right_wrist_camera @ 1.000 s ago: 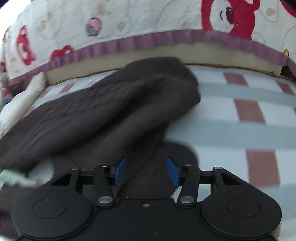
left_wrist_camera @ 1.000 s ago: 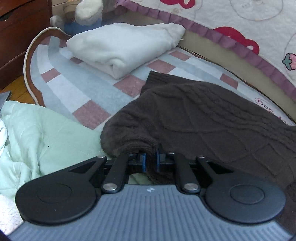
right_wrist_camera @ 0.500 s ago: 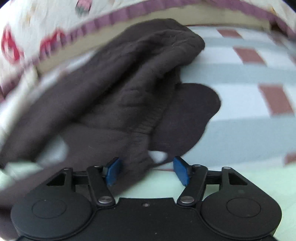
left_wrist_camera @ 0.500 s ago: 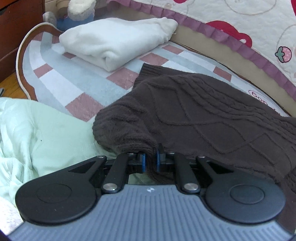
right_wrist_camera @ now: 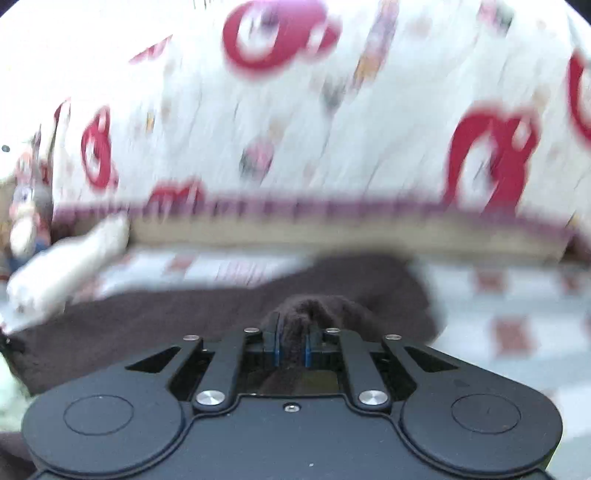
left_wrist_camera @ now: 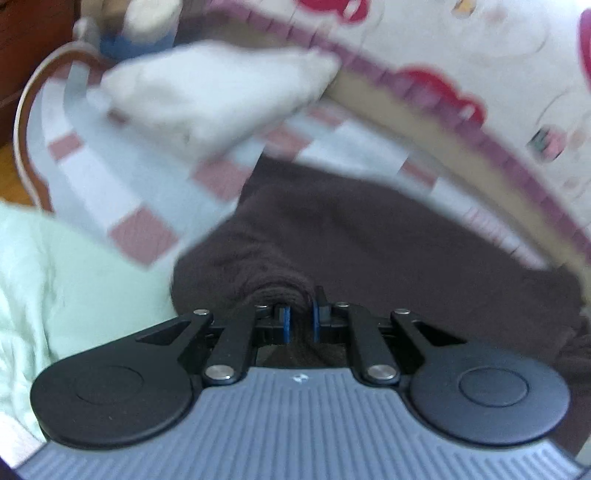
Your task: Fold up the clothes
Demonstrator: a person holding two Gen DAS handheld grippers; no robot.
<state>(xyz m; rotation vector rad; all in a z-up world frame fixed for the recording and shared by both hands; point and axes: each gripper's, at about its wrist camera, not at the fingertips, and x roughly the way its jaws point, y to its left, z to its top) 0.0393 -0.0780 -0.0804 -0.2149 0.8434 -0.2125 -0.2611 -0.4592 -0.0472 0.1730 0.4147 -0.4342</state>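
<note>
Both pairs of fingers are clamped on the sweater (left_wrist_camera: pixel 369 236). On my left gripper (left_wrist_camera: pixel 299 321) the blue pads (left_wrist_camera: pixel 285 325) pinch a bunched edge of the brown knit, with cloth filling the narrow gap between them. On my right gripper (right_wrist_camera: pixel 291 349) I see the same: pads (right_wrist_camera: pixel 276 350) squeezed onto a thick fold that humps up just past the tips.

From my left view, the sweater spreads away from the grip across the mat (left_wrist_camera: pixel 85 173), a rug of pale blue stripes and pink squares with a brown rim. From my right view, the knit stretches out to the left of the grip, and the mat shows beyond it and to its right.

Left of the sweater, touching its near edge in my left view, lies a mint green cloth (left_wrist_camera: pixel 55 280). Beyond the sweater on the mat sits a folded white garment (left_wrist_camera: pixel 207 96), apart from the brown knit. Behind that I make out a blurred toy (left_wrist_camera: pixel 140 29); I cannot tell more about it. Along the mat's far side hangs a white quilt (right_wrist_camera: pixel 295 122) with red prints and a purple frill, touching the mat's edge. Both views are smeared by motion.
</note>
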